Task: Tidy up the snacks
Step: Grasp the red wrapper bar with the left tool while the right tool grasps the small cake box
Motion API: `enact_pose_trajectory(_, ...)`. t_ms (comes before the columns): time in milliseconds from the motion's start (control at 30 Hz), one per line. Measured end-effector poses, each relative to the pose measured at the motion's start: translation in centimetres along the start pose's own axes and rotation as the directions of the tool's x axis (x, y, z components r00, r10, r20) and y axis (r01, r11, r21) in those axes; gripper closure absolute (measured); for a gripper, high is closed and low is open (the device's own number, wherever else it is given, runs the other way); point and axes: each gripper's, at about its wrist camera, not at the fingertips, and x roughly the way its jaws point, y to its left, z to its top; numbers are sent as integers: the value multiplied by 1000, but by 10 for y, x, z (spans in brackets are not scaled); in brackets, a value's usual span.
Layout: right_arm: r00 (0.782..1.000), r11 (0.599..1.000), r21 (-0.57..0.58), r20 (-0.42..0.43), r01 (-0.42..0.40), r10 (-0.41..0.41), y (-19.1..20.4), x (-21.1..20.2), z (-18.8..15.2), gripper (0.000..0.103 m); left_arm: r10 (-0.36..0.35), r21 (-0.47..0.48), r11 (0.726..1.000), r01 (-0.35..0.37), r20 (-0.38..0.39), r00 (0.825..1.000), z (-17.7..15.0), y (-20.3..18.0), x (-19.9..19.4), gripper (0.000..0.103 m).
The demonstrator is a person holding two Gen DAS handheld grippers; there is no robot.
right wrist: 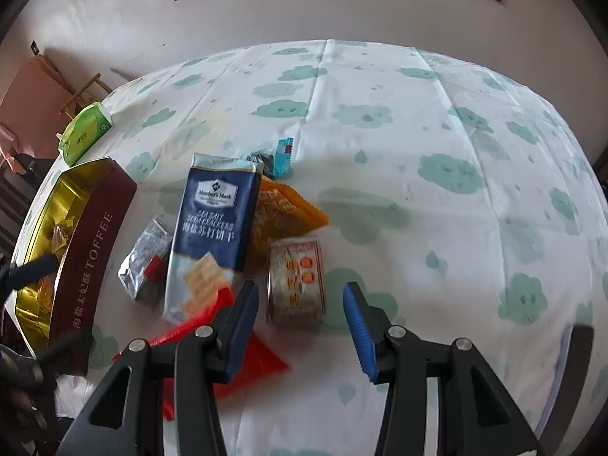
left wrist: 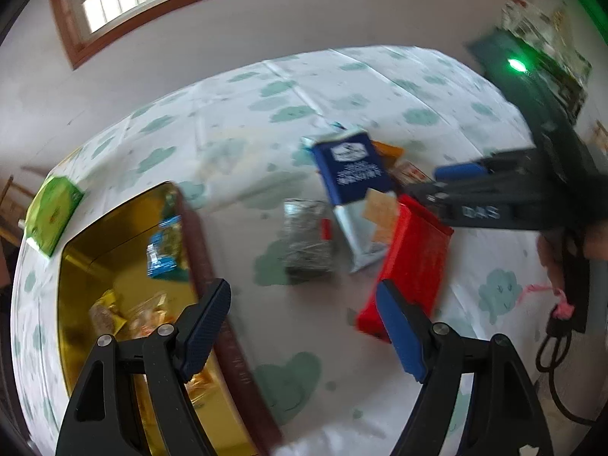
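Cloud-print surface [right wrist: 380, 87]: cracker pack [right wrist: 212, 224] light, crushable (grip edges); my left hand-held gripper [left wrist: 304, 326] and right hand-held gripper [right wrist: 300, 326] gape, empty.

The maroon toffee tin [right wrist: 93, 266] at nine o'clock is metal, its gold lining [left wrist: 114, 266] mirror-glossy. The blue soda cracker packet [right wrist: 212, 228] at centre is shiny plastic film; the silver foil pouch [right wrist: 144, 262] beside it is crinkled. The white cloud-printed tablecloth [right wrist: 418, 133] looks smooth with a slight sheen, creased. The window frame [left wrist: 76, 45] at twelve o'clock is varnished wood.
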Motion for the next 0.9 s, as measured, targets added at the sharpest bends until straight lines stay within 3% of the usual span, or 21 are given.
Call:
enact_pose_trajectory(133, 1000, 1000, -19, 0, 11, -11, 1, 8, -1, 56, -35, 21, 999, 35, -15, 999, 3, -13, 10, 27)
enact_pose_trajectory(233, 1000, 999, -52, 2, 10, -10, 2, 10, -5, 70, -50, 41, 998, 50, -18, 999, 5, -21, 14, 27)
enact_pose_trajectory(367, 998, 996, -70, 29, 50, -48, -7, 6, -12, 71, -84, 83, 993, 85, -19, 996, 5, -35, 17, 27)
enact_pose_trajectory(600, 995, 996, 8, 44, 94, -94, -50, -5, -28, 71, -112, 159, 980, 119, -56, 992, 2, -61, 33, 27)
enact_pose_trajectory(800, 993, 994, 33, 58, 102, -104, -64, -10, -38, 71, -75, 168, 982, 90, -90, 993, 2, -72, 53, 25)
enact_pose_trajectory(900, 991, 994, 25, 68, 111, -112, -62, -10, -38, 71, -67, 154, 985, 79, -84, 994, 5, -73, 53, 28)
